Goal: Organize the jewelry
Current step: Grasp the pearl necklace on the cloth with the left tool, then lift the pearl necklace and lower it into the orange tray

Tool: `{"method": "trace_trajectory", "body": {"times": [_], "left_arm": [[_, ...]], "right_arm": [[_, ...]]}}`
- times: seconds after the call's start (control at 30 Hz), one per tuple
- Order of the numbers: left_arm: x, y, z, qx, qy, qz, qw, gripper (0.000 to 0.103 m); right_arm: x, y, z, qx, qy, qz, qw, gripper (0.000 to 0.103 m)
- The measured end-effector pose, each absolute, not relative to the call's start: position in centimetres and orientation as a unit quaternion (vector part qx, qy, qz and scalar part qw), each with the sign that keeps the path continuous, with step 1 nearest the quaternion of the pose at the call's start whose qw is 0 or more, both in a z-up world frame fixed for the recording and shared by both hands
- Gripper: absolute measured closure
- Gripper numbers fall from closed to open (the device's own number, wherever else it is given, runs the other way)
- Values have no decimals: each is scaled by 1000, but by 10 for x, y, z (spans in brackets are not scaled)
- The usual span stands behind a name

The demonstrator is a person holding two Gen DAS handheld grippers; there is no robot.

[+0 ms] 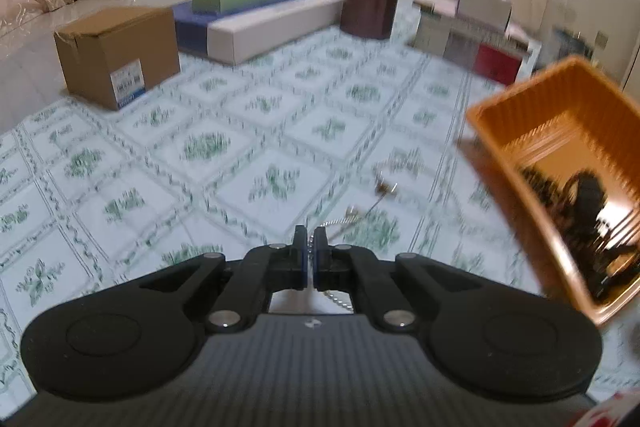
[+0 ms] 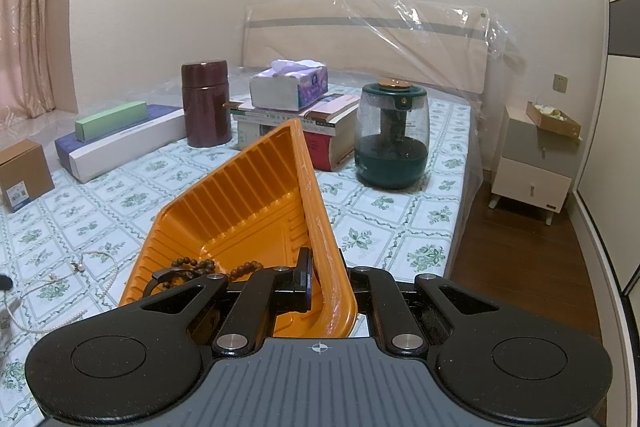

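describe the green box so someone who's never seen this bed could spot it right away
Look at the far left of the bed with the floral sheet, left of the maroon canister. There a long white box and a flat blue box lie side by side. The green box rests on top of them: slim, long, and the only pale green one there.

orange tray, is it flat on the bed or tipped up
Tipped up. The right gripper is shut on the orange tray's rim, and the wooden bead bracelet lies at its low end.
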State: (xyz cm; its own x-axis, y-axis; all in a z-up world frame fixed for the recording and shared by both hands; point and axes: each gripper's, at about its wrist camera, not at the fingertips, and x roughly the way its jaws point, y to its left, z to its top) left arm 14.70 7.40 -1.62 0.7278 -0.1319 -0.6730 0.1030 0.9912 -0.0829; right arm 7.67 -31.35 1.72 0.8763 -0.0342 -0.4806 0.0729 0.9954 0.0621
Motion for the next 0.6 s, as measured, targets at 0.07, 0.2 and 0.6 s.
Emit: {"method": "trace_trajectory", "body": {"times": [0.07,0.2,0.6], "left_arm": [[146,76,-3,-26,352,-67,933,102],[145,75,23,-32,327,-80,941,102],[141,63,86,-23,269,-117,956,102]], "right_arm": [[77,-313,17,39,247,-28,968,95],[77,-314,18,38,247,-27,968,95],[76,-310,20,38,245,-26,968,94]]}}
